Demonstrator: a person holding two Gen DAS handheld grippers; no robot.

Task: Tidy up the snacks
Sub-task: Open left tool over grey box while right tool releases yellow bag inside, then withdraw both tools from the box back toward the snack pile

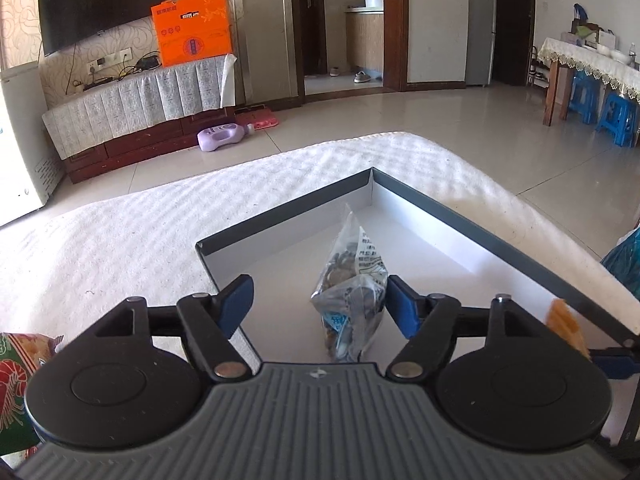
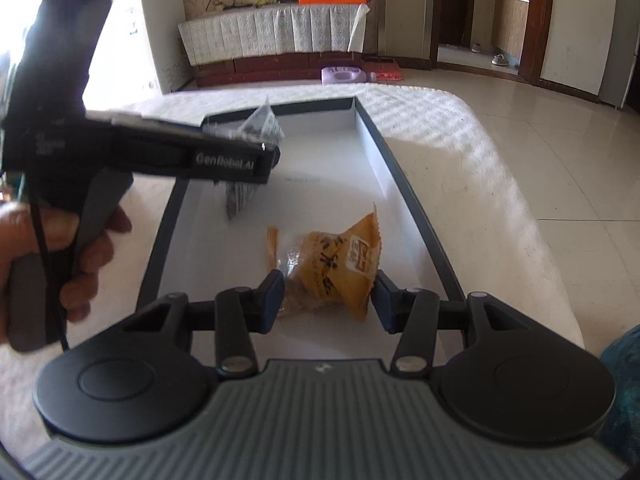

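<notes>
My left gripper (image 1: 320,306): released, its blue pads spread wide; the clear packet stands between them, its edge touching or just beside the right-hand pad and well apart from the left-hand one
Clear snack packet (image 1: 352,292): a see-through bag with dark pieces inside and printed text, standing tilted on the white floor of the box, toward the box's left half as my right camera sees it
My right gripper (image 2: 328,300): parted, one pad at each side of the orange packet; the left-hand pad looks to touch the crinkled wrapper, the right-hand pad sits just beside its corner, and I cannot tell whether either one presses
Orange snack packet (image 2: 340,268): a sealed orange wrapper with dark lettering, lying on the box floor near the end closest to me
Box (image 1: 440,208): shallow, dark grey rim, white inside, resting on the white textured cloth (image 1: 120,232)
My left hand (image 2: 60,260): wrapped round the handle of the left tool, seen at the left edge of my right camera
Red and green snack bag (image 1: 20,380): on the cloth outside the box, at the far left of my left camera
Blue bag (image 1: 624,264): at the right edge, beside the box; details too cut off to tell
</notes>
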